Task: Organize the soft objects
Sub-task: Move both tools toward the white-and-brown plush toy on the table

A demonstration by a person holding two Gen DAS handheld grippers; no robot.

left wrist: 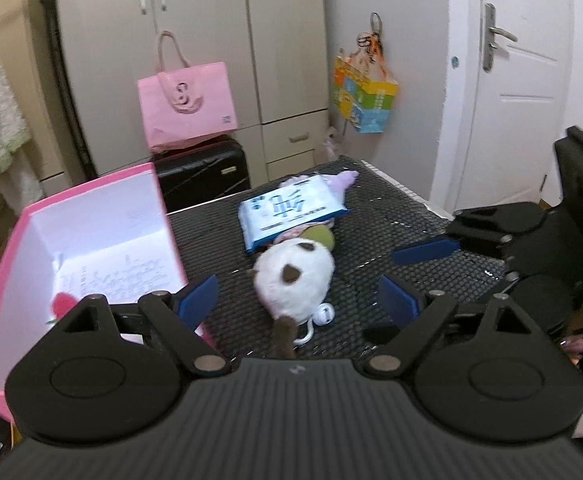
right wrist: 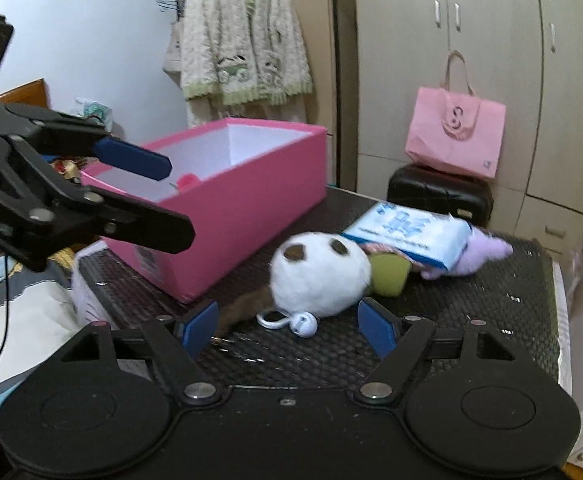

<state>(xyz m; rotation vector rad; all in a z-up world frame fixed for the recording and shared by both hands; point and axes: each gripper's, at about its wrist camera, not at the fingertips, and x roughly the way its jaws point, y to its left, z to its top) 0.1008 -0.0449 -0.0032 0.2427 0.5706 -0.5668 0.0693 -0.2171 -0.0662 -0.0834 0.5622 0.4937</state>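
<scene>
Plush toy (right wrist: 318, 274), round, white, two brown patches, lay on the black mesh table (right wrist: 491, 312) beside one pink box (right wrist: 227, 208). One blue packet (right wrist: 407, 234) hid a lilac plush (right wrist: 483, 254) beneath. Left tongs (left wrist: 295, 300) and right tongs (right wrist: 287, 322) both gaped wide, holding nothing.

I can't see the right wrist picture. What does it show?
A white plush toy with brown patches lies on a black mesh table, just ahead of the open right tool. Behind it a blue-and-white wipes pack rests on a purple plush. An open pink box stands to the left, with the open left tool above it.
</scene>
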